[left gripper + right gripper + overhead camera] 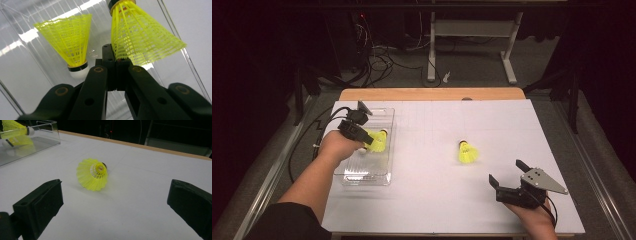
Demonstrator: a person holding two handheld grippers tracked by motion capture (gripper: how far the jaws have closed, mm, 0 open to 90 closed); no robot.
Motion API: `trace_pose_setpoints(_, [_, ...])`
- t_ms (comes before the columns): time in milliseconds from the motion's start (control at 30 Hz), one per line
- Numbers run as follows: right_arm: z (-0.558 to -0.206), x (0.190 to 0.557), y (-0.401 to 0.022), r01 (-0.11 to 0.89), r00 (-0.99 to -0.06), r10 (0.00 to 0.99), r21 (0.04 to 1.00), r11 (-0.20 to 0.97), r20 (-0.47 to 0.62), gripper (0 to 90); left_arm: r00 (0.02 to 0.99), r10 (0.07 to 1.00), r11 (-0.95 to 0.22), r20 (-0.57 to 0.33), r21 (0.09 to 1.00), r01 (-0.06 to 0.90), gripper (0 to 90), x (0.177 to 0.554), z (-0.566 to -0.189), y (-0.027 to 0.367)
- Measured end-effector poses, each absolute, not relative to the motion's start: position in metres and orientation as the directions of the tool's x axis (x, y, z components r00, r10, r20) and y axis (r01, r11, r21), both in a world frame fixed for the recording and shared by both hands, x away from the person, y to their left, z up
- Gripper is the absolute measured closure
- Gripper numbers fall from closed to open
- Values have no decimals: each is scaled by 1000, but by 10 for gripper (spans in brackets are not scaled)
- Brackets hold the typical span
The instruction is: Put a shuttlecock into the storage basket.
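We held the left gripper [115,65] over the clear tray [384,176], jaws clamped on a yellow shuttlecock's skirt [140,37], presumably to set it beside the one inside [68,42]. The right gripper [504,177] waited with jaws apart near the third shuttlecock [467,152] on the surface [422,200]. No legible markings.

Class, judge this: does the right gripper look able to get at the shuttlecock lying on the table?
Probably yes. The right gripper is open and faces the shuttlecock, with only bare table between them.
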State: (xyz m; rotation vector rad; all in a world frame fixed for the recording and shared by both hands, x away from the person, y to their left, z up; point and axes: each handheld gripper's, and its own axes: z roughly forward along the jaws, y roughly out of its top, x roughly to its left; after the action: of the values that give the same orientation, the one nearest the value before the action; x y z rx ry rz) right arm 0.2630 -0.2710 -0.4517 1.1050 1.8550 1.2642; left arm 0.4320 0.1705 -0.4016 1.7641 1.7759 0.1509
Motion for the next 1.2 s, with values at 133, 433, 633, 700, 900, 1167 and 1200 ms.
trace_pose_setpoints(133, [-452,263,-270,287,-452,891,939,192,-44,9,48,938,139,-342,502,854,896,435,-406,167])
trace_pose_setpoints(433, [-453,263,-269,291,-454,890,937,195,-44,9,68,942,107,-329,485,868,896,438,-414,171])
trace_pose_setpoints(633, [-452,263,-270,290,-454,890,937,196,-46,9,63,944,106,-324,478,872,895,438,-418,168])
trace_pose_setpoints(700, [-452,263,-270,289,-454,890,937,196,-47,9,68,945,99,-321,475,874,895,438,-419,168])
trace_pose_setpoints(900, [-452,263,-269,289,-455,889,937,195,-45,9,66,947,99,-316,480,872,895,439,-421,165])
trace_pose_setpoints(1167, [-452,263,-268,289,-456,889,937,196,-45,9,64,946,101,-317,478,873,895,439,-421,163])
trace_pose_setpoints(1200, [-452,263,-268,288,-456,889,937,196,-46,9,61,945,107,-322,480,871,895,439,-420,163])
